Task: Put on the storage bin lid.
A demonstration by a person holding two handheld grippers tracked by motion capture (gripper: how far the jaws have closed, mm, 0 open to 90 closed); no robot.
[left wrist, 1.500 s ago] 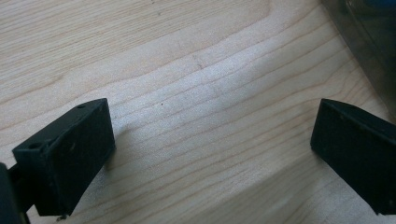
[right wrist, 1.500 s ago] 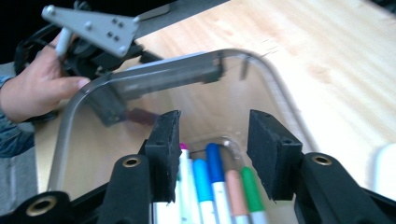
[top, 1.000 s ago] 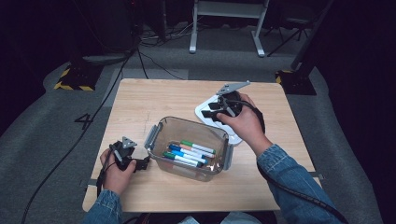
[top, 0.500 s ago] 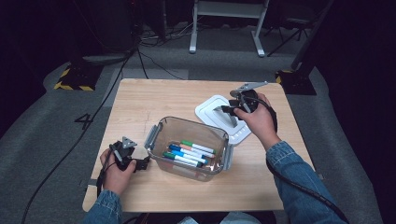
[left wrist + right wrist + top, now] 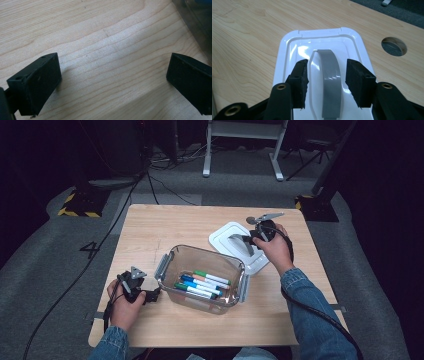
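A clear plastic bin (image 5: 169, 258) sits mid-table with several coloured markers (image 5: 204, 282) lying in it. Behind it to the right lies a white lid (image 5: 226, 232) with a grey arched handle (image 5: 239, 241). My right gripper (image 5: 248, 240) hovers low over the lid. In the right gripper view its gripper (image 5: 327, 71) is open, a jaw on each side of the handle (image 5: 325, 56), and the pads are clear of it. My left gripper (image 5: 155, 295) rests by the bin's left end. The left gripper view shows that gripper (image 5: 113, 67) open over bare wood, with the bin's wall (image 5: 197, 17) at the upper right.
The wooden table (image 5: 165, 225) has a round cable hole (image 5: 394, 46) just beyond the lid (image 5: 287, 47). Grey latches hang at both ends of the bin. Dark floor, cables and a stand's legs lie past the far edge.
My right gripper has moved right, away from the bin, and sunk down over the lid's handle. The left hand has stayed put.
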